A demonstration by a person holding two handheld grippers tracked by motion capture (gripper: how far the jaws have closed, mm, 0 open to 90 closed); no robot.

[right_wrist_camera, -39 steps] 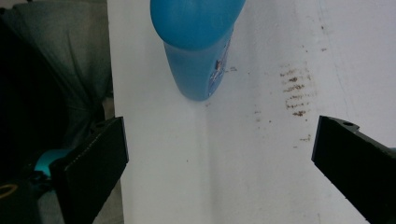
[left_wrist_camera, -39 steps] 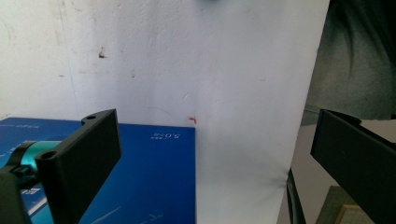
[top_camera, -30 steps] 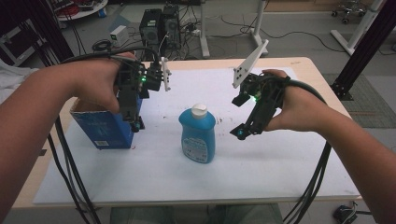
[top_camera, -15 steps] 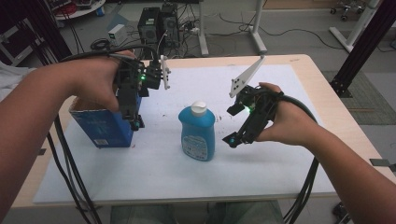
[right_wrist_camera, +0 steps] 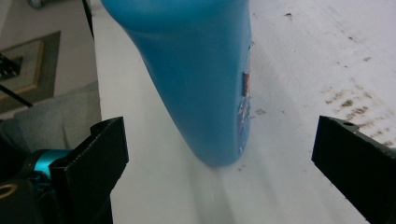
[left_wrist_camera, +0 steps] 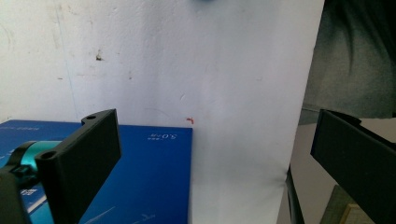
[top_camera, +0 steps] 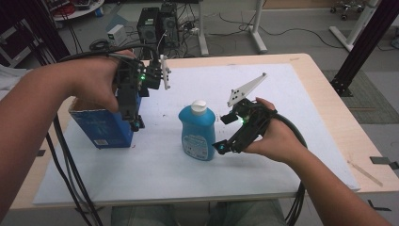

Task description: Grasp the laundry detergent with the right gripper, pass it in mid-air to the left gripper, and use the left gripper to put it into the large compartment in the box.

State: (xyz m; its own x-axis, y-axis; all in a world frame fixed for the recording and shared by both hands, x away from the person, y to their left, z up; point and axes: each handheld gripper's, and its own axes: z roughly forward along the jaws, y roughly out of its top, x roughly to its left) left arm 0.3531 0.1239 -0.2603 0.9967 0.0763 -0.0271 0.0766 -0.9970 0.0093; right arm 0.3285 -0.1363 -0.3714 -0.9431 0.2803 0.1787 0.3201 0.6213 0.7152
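Bottle first: the blue plastic bottle with a white cap stands upright near the middle of the white sheet that covers the light wooden desk. Its cap is on; what it holds cannot be told through the plastic. At its 9 o'clock, well apart, sits the dark blue cardboard box with white print, its contents hidden from above.

Your right claw is at the bottle's 3 o'clock, low and just beside its base, jaws spread wide; in the right gripper view the bottle's body stands ahead between the two black jaws, touching neither.

Your left claw hangs at the box's 3 o'clock edge, pointing down, jaws also spread with nothing between them. In the left gripper view the box's blue face lies beneath one jaw and bare white sheet beneath the gap.
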